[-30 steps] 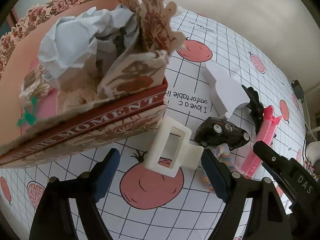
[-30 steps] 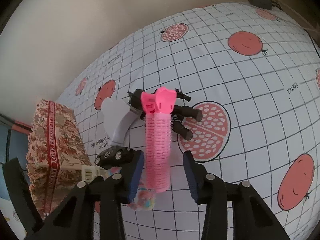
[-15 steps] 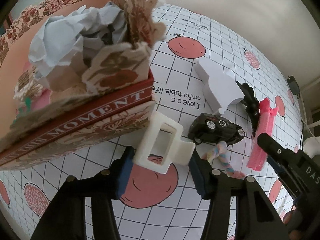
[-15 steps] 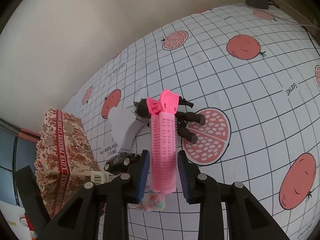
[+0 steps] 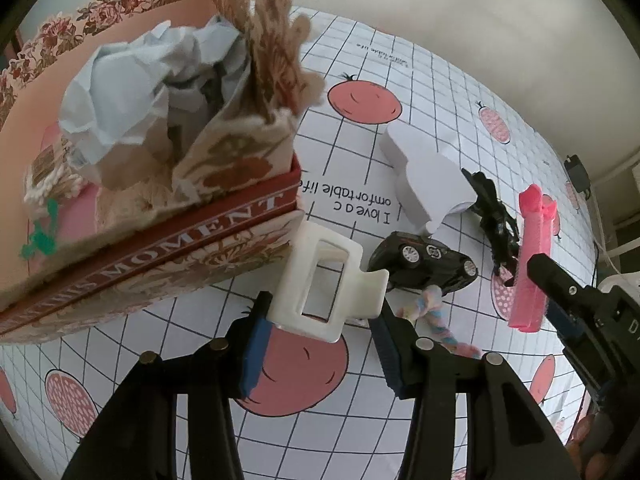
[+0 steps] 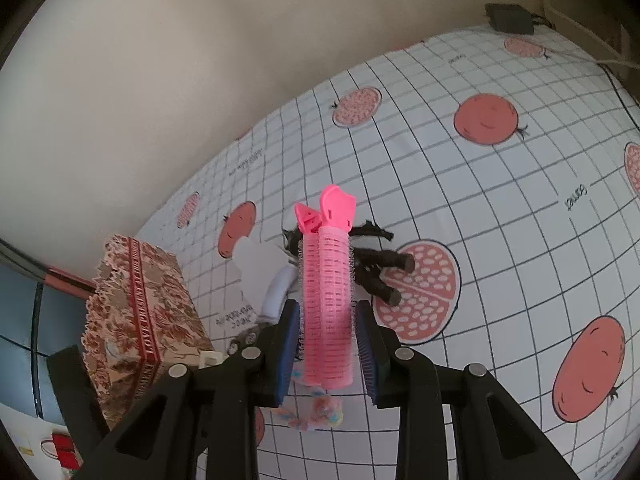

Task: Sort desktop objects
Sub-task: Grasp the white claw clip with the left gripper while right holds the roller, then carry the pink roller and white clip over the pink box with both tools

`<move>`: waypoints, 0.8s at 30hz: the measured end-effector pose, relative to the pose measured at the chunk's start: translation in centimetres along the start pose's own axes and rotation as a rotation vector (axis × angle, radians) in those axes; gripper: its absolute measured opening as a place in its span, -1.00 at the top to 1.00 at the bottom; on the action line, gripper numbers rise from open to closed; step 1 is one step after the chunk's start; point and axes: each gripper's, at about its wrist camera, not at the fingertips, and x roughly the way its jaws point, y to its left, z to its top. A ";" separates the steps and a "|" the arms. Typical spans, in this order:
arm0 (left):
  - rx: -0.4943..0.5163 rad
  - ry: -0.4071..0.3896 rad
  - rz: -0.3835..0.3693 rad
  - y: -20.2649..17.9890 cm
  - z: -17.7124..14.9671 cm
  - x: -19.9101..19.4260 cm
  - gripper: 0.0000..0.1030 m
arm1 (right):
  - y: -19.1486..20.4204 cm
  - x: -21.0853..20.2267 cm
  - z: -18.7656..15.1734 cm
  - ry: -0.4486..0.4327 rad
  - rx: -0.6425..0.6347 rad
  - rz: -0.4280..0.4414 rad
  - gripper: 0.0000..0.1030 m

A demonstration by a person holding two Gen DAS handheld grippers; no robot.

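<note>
Your left tool (image 5: pixel 320 344) points steeply down with its jaws closing around the white hair claw (image 5: pixel 330 280), both pads at its sides, while your right tool (image 6: pixel 328 344) is clamped on the pink hair roller (image 6: pixel 327 300), tilted down over the tabletop (image 6: pixel 500 240). The claw lies right against the near edge of the floral box (image 5: pixel 168 248), so room is tight on the left, with the black toy car (image 5: pixel 424 260) just right; far right the cloth is bare. Only the left view shows the crumpled paper (image 5: pixel 132 96) in the box.
</note>
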 end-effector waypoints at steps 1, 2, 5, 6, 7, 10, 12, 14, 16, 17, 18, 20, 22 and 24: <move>0.001 -0.002 -0.001 0.0 0.0 -0.1 0.03 | 0.1 -0.2 0.1 -0.006 0.000 0.002 0.40; 0.002 -0.004 -0.004 -0.1 0.0 -0.2 0.03 | 0.2 -0.4 0.2 -0.015 -0.002 0.010 0.40; 0.007 -0.015 -0.010 -1.0 -0.1 -0.7 0.04 | 0.5 -0.9 0.4 -0.038 -0.003 0.029 0.40; 0.008 -0.018 -0.012 -1.5 0.7 -1.0 0.04 | 0.6 -1.1 0.4 -0.046 -0.004 0.033 0.40; 0.010 -0.021 -0.014 -1.5 0.6 -1.0 0.04 | 0.7 -1.3 0.5 -0.051 -0.005 0.036 0.40; 0.013 -0.029 -0.020 -1.2 1.3 -0.7 0.04 | 0.8 -1.8 0.7 -0.069 -0.001 0.047 0.40; 0.019 -0.040 -0.026 -1.2 1.3 -1.2 0.04 | 0.9 -2.2 0.8 -0.084 -0.002 0.053 0.40; 0.022 -0.052 -0.032 -1.3 1.5 -1.8 0.04 | 1.1 -2.7 1.0 -0.107 -0.004 0.058 0.40; 0.025 -0.075 -0.048 -1.7 1.6 -2.5 0.04 | 1.3 -3.6 1.2 -0.139 -0.011 0.065 0.40; 0.028 -0.090 -0.059 -1.8 1.7 -3.0 0.04 | 1.4 -4.0 1.3 -0.154 -0.013 0.067 0.40; 0.035 -0.109 -0.072 -2.0 1.7 -3.6 0.04 | 1.6 -4.6 1.4 -0.174 -0.019 0.071 0.40; 0.047 -0.142 -0.087 -2.9 2.4 -4.1 0.03 | 1.9 -5.4 1.5 -0.206 -0.026 0.078 0.40; 0.061 -0.187 -0.109 -3.3 2.7 -5.3 0.03 | 2.2 -6.6 1.7 -0.252 -0.030 0.093 0.40; 0.074 -0.231 -0.141 -3.9 2.9 -6.2 0.03 | 2.6 -7.7 1.9 -0.293 -0.037 0.108 0.40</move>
